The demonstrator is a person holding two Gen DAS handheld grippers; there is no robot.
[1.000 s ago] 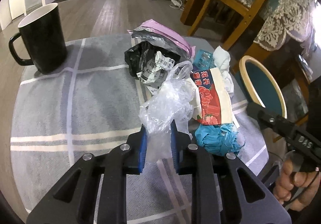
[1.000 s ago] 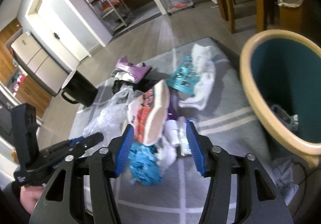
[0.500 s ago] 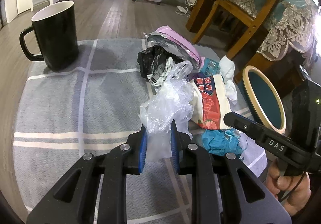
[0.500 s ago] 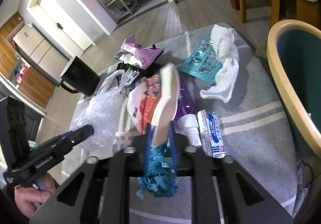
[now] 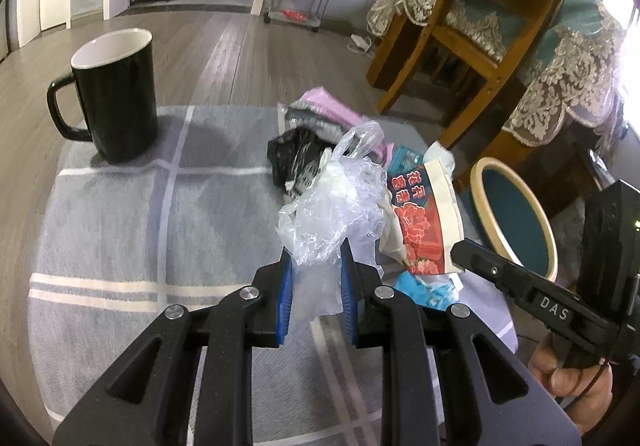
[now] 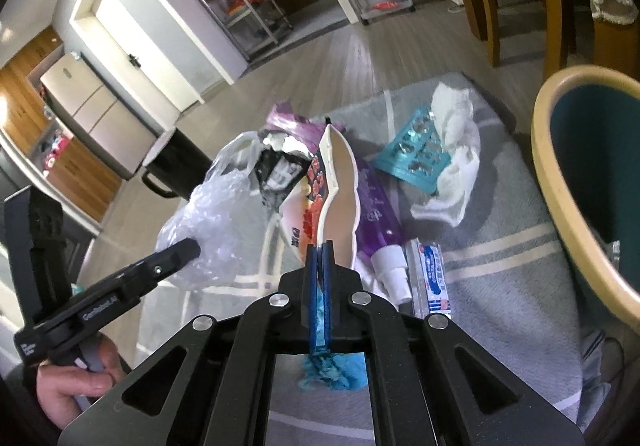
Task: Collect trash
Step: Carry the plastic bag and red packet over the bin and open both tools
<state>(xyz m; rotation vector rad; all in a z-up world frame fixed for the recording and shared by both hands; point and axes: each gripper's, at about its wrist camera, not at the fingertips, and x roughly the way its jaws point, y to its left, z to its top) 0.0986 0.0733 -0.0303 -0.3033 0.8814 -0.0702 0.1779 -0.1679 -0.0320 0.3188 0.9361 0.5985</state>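
Counting on the grey striped mat (image 5: 120, 230): one black mug (image 5: 114, 94) with white inside, upright at far left, well apart from the litter heap

Held items, two:
- clear crumpled plastic bag (image 5: 336, 214), pinched between the blue pads of the left gripper (image 5: 316, 294), jaws narrow, bag billowing above them
- red-and-cream floral wrapper (image 6: 334, 190) with printed characters, clamped edge-on in the right gripper (image 6: 319, 290), jaws brought fully together on its lower edge, wrapper standing up and curling open

Loose litter, one of each:
- blue crumpled scrap (image 6: 332, 372), beneath the right gripper, touching the wrapper's base
- purple tube (image 6: 378, 222) with white cap, just beside the wrapper
- small toothpaste-style box (image 6: 430, 274), beside the tube
- teal blister pack (image 6: 416, 150), partly under a white crumpled tissue (image 6: 456, 150)
- black plastic bag (image 5: 292, 154) with printed label
- pink-and-silver pouch (image 5: 324, 114), farthest back

One teal bin (image 6: 560, 174) with cream rim, off the mat's right edge
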